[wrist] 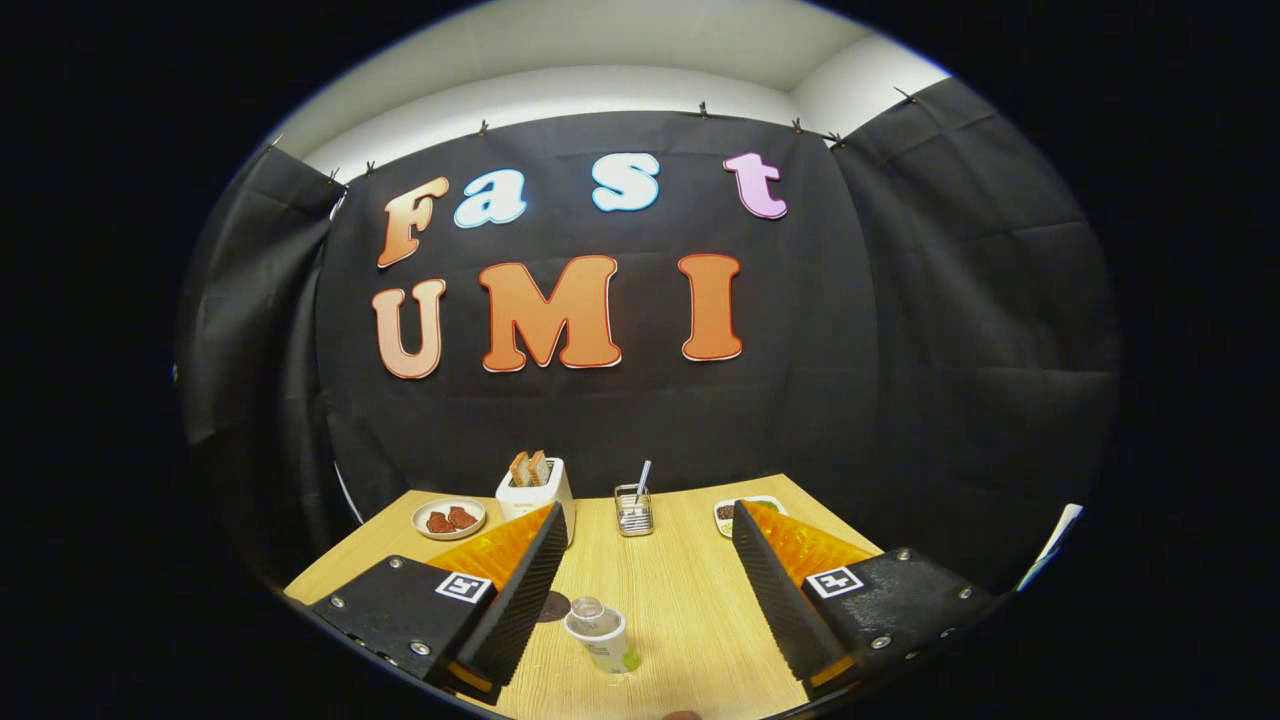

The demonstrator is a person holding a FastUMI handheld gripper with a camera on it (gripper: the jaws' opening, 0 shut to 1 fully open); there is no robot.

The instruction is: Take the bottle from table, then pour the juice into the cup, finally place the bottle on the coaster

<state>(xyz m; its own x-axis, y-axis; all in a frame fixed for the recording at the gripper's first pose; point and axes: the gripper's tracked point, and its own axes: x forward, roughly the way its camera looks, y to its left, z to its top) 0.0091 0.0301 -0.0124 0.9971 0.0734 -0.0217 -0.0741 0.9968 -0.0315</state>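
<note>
Coaster (552, 606) mostly behind jaws.

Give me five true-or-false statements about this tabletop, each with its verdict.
1. The gripper is shut on the bottle. False: the fingers stand wide apart and the bottle stands free between them.
2. The toaster holds bread slices. True.
3. The small plate left of the toaster carries reddish food. True.
4. The bottle lies on its side. False: it stands upright.
5. The wire holder stands on the table beyond the fingers. True.
</note>
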